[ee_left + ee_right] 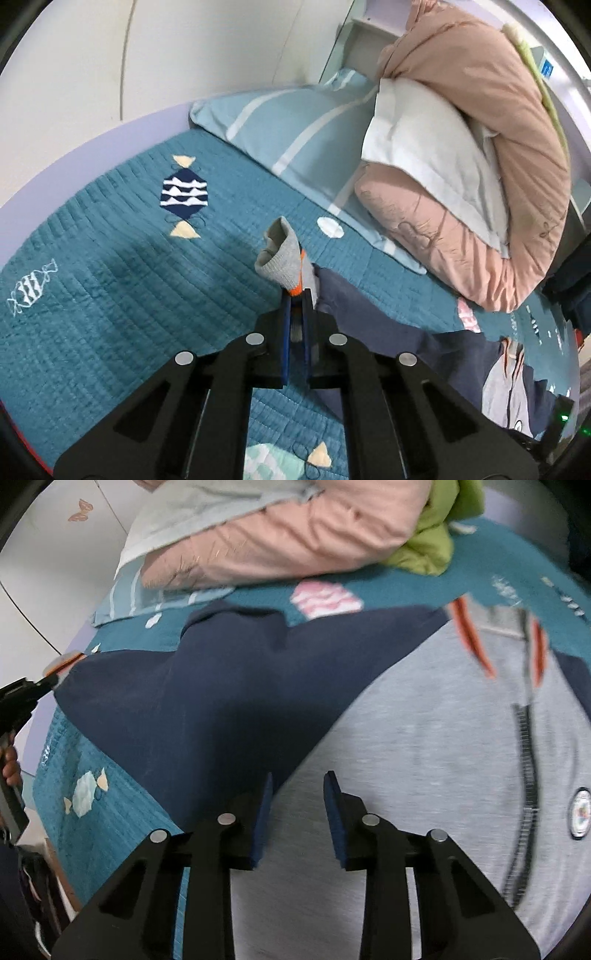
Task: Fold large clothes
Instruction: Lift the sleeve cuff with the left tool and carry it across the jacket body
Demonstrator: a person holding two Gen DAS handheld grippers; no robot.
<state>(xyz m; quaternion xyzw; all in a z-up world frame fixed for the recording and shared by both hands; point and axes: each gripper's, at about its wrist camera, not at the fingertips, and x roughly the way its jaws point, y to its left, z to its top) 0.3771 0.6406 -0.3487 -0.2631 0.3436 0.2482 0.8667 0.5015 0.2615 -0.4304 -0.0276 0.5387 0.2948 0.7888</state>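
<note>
A grey and navy zip jacket (424,738) with orange stripes lies spread on the teal quilt. Its navy sleeve (192,701) stretches to the left. My left gripper (298,295) is shut on the sleeve's grey and orange cuff (282,254) and holds it just above the quilt; it also shows at the left edge of the right wrist view (48,681). My right gripper (298,779) is open and empty, hovering close over the jacket where the navy sleeve meets the grey body. The jacket's zip (526,760) runs down on the right.
The teal quilt (110,258) with candy patterns covers the bed. A striped blue pillow (295,136), a white pillow (424,140) and a pink duvet (498,129) are piled at the head. A green cloth (439,535) lies by the duvet. A wall (110,55) borders the bed.
</note>
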